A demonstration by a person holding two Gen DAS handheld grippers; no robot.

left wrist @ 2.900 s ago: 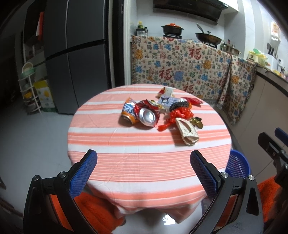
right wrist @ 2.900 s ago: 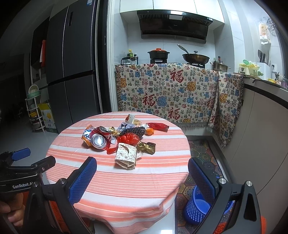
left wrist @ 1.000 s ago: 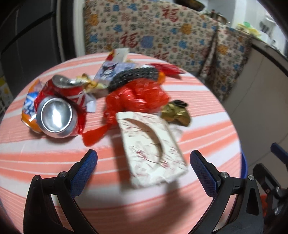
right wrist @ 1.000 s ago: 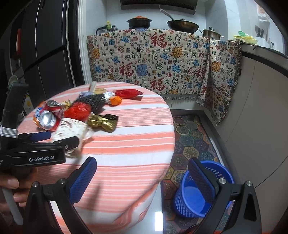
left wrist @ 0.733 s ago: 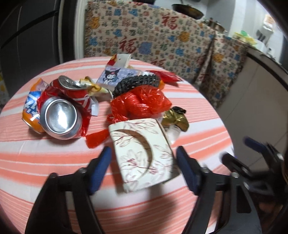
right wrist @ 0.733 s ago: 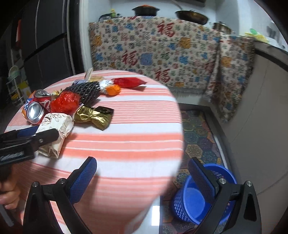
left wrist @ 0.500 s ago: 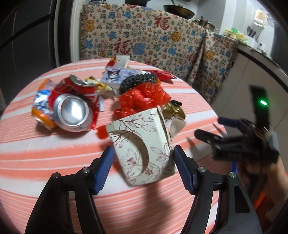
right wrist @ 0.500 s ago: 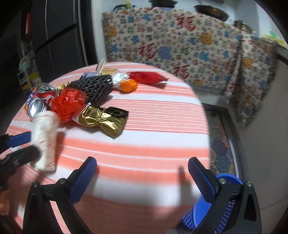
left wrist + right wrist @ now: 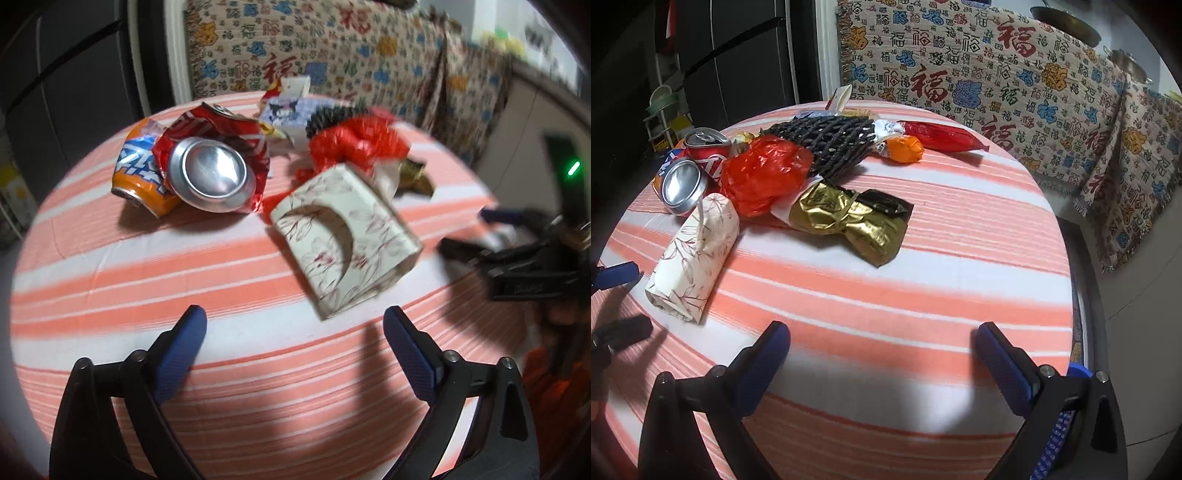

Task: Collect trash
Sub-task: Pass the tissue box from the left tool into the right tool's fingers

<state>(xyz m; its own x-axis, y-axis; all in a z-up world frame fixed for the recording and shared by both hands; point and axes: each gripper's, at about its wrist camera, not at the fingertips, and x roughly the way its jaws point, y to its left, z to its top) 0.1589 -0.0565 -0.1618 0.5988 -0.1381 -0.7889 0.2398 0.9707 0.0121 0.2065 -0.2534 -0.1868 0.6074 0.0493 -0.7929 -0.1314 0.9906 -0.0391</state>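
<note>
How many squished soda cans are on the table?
3, at the left end of the trash pile: an orange can at the far left, a silver-bottomed red can against it, and another red can behind. More may hide underneath.

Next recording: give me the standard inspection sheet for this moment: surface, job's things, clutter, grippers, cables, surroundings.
Surface: round table under an orange-and-white striped cloth.
Job's things: floral tissue box lying nearest the left gripper; crushed red can and orange can beside it; red plastic bag, black foam net, gold wrapper, orange wrapper, red packet. Blue basket partly visible past the table edge.
Clutter: nothing seen beyond the trash pile.
Grippers: left gripper open, empty, short of the box; right gripper open, empty.
Cables: nothing seen.
Surroundings: patterned cloth over the counter, dark fridge, pans on top.
</note>
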